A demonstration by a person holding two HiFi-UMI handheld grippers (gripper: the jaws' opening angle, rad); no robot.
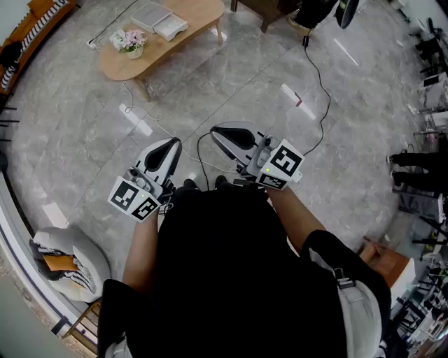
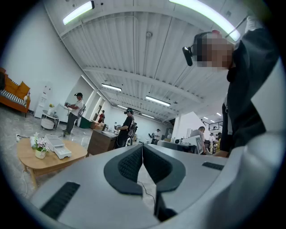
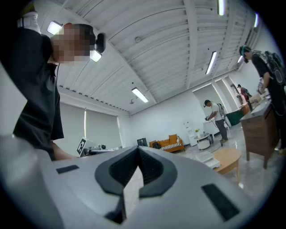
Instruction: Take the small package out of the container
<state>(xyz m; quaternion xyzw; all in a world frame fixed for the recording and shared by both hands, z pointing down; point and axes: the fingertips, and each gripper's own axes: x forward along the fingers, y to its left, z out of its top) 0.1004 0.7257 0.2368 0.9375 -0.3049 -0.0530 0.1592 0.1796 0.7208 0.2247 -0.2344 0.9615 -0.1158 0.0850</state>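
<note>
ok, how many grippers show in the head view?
2. The grey left gripper is centre-left, the grey right gripper just right of it; both shut, empty. None appear hidden.

The floor point(image 1: 231, 91) looks glossy grey stone, the table point(image 1: 201, 14) smooth pale wood, the left gripper point(image 2: 143, 146) matt plastic.

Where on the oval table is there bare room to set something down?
The oval table's right end, past the white boxes, is bare; so is the near rim below the flower pot. Between pot and boxes it is crowded.

Oval wooden table point(image 1: 164, 50), flower pot point(image 1: 129, 43), perhaps white trays point(image 1: 161, 19), marble floor point(image 1: 231, 84)
</note>
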